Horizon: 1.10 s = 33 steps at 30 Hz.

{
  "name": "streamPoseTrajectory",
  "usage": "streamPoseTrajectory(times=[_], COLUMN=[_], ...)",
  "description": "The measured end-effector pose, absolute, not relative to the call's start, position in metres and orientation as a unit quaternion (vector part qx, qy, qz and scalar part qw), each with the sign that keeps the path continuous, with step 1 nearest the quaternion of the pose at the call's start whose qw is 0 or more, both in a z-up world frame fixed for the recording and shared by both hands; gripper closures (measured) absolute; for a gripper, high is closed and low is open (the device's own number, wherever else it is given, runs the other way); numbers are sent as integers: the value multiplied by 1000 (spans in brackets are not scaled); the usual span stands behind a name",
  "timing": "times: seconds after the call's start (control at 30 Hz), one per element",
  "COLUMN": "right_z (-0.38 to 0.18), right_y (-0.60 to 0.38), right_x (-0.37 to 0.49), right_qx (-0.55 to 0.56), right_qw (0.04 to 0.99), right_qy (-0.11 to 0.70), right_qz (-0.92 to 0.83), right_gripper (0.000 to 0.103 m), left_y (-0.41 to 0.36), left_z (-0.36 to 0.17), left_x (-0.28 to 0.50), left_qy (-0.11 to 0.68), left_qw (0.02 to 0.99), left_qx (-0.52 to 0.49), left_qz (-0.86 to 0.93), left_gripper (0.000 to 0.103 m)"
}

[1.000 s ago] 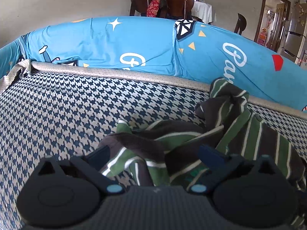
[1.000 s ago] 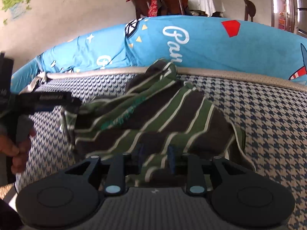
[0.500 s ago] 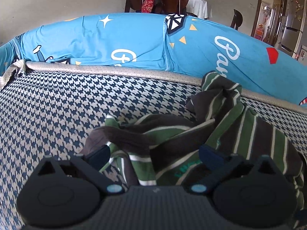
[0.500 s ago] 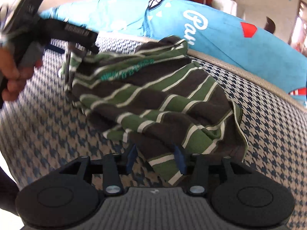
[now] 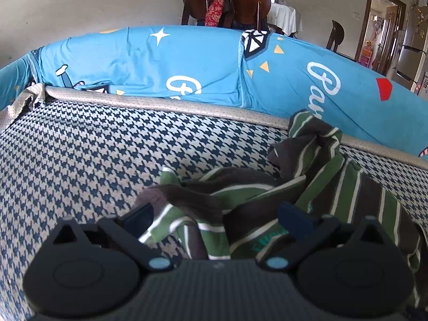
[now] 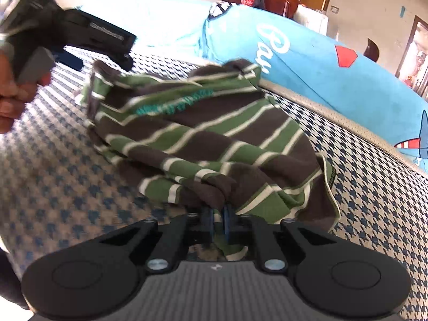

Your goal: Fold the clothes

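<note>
A brown shirt with green and white stripes (image 5: pixel 334 195) lies crumpled on the houndstooth sofa seat (image 5: pixel 107 155). My left gripper (image 5: pixel 216 214) stands open over its near bunched edge, with cloth between its wide-spread fingers and neither pad pressing on it. In the right wrist view the same shirt (image 6: pixel 214 133) spreads ahead of me. My right gripper (image 6: pixel 218 220) is closing its jaws on a gathered fold at the shirt's near hem, and the blue pads pinch the cloth.
A blue printed cushion (image 5: pixel 187 67) runs along the back of the seat, behind a beige piped edge (image 5: pixel 160 104). A person's hand (image 6: pixel 13 93) holds the left tool's handle at the upper left of the right wrist view. Wooden chairs (image 5: pixel 240 2) stand beyond.
My right gripper opened wider while moving to the shirt's near hem, then closed on a fold there, and its view tilted. The left gripper stayed open in nearly the same place.
</note>
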State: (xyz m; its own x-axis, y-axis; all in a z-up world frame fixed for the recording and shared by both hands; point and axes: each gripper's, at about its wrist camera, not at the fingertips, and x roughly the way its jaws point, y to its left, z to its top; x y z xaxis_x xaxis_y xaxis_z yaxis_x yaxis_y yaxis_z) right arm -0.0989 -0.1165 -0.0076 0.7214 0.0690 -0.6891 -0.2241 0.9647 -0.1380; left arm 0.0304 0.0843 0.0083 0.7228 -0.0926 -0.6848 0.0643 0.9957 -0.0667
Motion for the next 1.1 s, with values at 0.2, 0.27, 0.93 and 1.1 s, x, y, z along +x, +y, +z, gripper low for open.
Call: streamPoseTrajectory(times=[0.2,0.27,0.93,1.1], right_z=[17,21,38,29], right_y=[-102,-91,-134,-170], right_x=[-152,-169,-119,-87], right_qx=[-35,-35,-44,-19], right_qw=[920,915,939,944], right_qy=[360,359,324,325], right_qz=[151,180,106,49], right_gripper=[94,94,86,72], left_y=[98,101,77,71], left_z=[18,20,6,-2], left_x=[22,18,2,4], left_qy=[362,359,375,387], left_qw=[931,933,924,919], left_qx=[-26,-25,12,19], left_qz=[-32,-31,-71,-77], left_gripper=[0,0,0,0])
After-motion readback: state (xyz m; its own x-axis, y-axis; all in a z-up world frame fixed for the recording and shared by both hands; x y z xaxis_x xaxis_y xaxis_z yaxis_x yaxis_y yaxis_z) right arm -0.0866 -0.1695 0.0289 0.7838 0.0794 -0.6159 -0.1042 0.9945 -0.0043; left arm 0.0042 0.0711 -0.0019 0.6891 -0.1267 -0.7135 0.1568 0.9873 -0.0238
